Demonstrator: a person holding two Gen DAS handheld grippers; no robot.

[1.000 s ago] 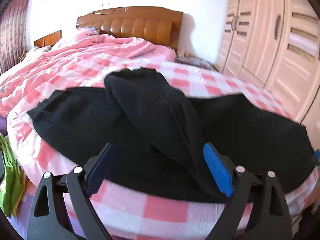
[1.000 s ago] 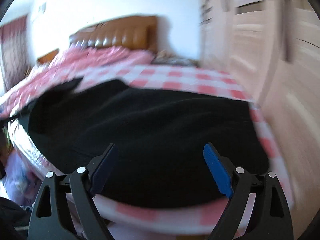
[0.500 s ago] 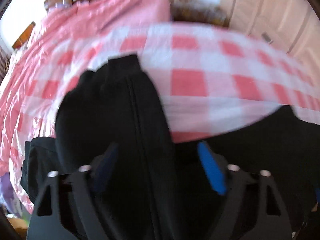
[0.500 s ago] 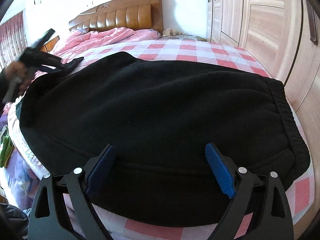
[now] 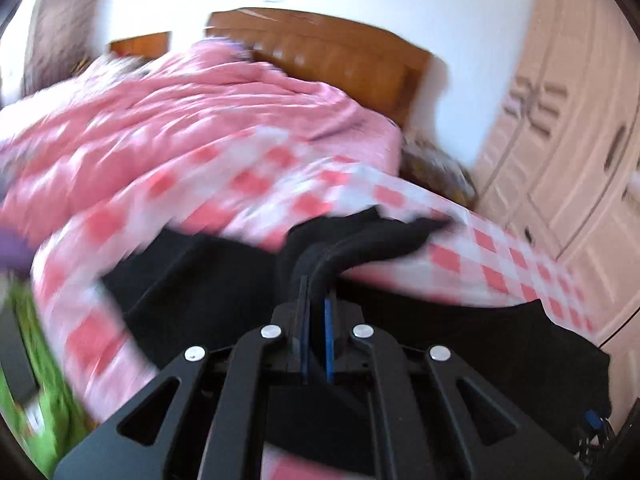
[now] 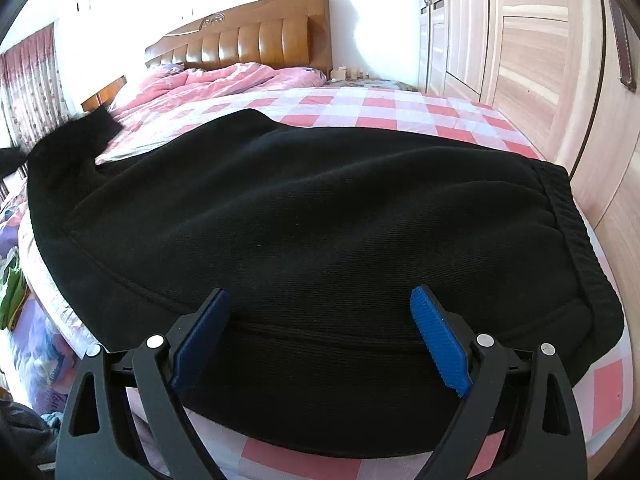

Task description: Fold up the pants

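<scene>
Black fleece pants (image 6: pixel 320 208) lie across the near edge of a bed with a pink checked sheet (image 6: pixel 360 104). Their ribbed waistband (image 6: pixel 576 232) is at the right. My right gripper (image 6: pixel 320 320) is open just above the pants' near seam and holds nothing. My left gripper (image 5: pixel 316 300) is shut on a fold of a pant leg (image 5: pixel 360 244) and holds it lifted off the sheet; the rest of the pants (image 5: pixel 480 340) spreads out below it. In the right wrist view the lifted leg end (image 6: pixel 76 140) shows at the far left.
A crumpled pink quilt (image 5: pixel 180 120) covers the far half of the bed, before a brown headboard (image 6: pixel 256 40). Wooden wardrobe doors (image 6: pixel 520 48) stand close along the right. Green and other cloths (image 6: pixel 12 296) lie low at the left, beside the bed.
My left gripper went from open to shut on the pant leg and has lifted it; that view now swings with blur. My right gripper stays open over the pants.
</scene>
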